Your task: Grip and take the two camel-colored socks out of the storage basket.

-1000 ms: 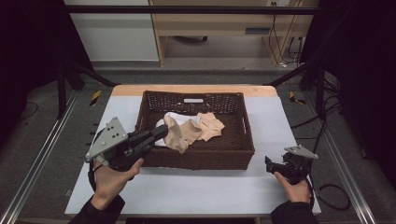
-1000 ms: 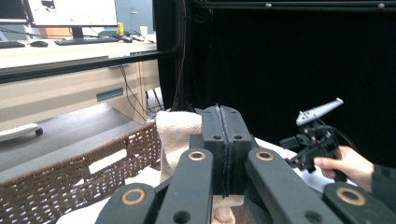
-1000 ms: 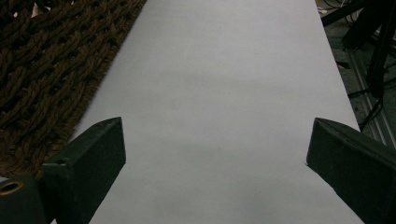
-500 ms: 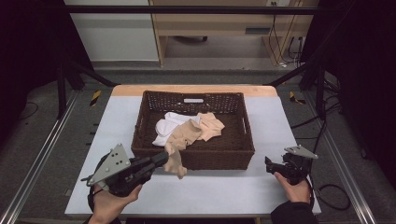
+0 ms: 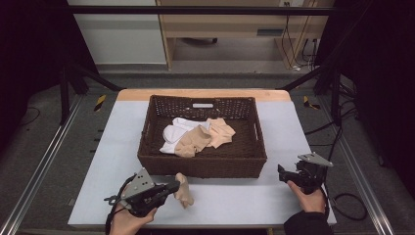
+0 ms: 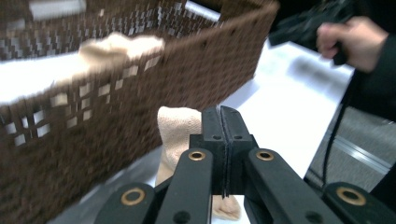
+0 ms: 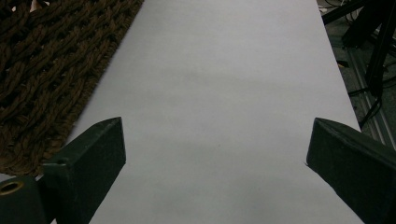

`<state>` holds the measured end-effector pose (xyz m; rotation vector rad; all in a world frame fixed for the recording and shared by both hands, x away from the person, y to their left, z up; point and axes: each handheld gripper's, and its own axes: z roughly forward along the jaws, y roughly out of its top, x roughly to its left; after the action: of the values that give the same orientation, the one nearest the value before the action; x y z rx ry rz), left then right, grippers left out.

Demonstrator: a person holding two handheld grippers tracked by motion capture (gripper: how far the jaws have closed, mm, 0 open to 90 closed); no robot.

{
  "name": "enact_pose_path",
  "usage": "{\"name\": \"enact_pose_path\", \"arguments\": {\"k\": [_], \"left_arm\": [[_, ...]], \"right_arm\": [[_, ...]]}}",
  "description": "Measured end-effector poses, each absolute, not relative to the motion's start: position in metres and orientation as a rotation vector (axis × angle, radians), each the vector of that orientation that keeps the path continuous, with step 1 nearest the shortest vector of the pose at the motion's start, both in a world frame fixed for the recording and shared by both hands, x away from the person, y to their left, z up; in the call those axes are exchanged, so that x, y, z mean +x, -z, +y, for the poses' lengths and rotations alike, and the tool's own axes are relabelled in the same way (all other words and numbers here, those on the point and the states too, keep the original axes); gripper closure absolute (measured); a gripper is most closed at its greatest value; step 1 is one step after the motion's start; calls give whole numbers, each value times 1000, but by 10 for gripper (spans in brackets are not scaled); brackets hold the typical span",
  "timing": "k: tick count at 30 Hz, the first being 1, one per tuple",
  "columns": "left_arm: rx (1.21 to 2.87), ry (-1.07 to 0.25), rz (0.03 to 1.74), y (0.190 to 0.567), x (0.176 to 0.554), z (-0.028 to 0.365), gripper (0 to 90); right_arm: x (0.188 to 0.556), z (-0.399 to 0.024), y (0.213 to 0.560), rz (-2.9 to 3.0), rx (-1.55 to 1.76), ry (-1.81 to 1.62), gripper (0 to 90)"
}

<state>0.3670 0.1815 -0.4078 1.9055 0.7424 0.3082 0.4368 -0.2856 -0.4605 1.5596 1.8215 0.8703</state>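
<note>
Now I am holding my left tool [image 5: 172, 186] closed on a beige sock [image 5: 184, 190], its jaws pressed together with the cloth pinched between them. In the left gripper view the sock [image 6: 178, 135] is hanging just beyond the tool [image 6: 222, 122], draping down toward the white table [image 6: 285, 116], with its lower end lying at 6 o'clock under the jaws. In the high view the sock is sitting at about 7 o'clock from the woven brown basket [image 5: 203, 166], just outside the basket's near wall and over the table [image 5: 235, 200].

Inside the basket, a white sock [image 5: 176, 134] is lying at the 9 o'clock side of the pile, and more beige socks [image 5: 205, 138] are bunched beside it, touching it.

My right tool [image 5: 283, 172] is resting low at about 4 o'clock from the basket, apart from its near right corner. In the right gripper view its jaws are standing wide apart with nothing but bare table [image 7: 219, 102] between them, and the basket's woven wall [image 7: 51, 65] is running along the 10 o'clock side.
</note>
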Motion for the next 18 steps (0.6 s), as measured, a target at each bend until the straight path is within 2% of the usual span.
{"name": "enact_pose_path", "arguments": {"k": [8, 11, 14, 18], "left_arm": [[2070, -340, 854, 446, 376, 188, 879], [2108, -307, 908, 458, 381, 192, 864], [2117, -290, 954, 466, 385, 197, 790], [2085, -318, 972, 466, 386, 200, 618]], "right_arm": [[437, -285, 461, 1828, 1560, -863, 49], [436, -285, 461, 1831, 1558, -861, 49], [437, -285, 461, 1829, 1560, -861, 49], [437, -285, 461, 1830, 1561, -862, 49]]}}
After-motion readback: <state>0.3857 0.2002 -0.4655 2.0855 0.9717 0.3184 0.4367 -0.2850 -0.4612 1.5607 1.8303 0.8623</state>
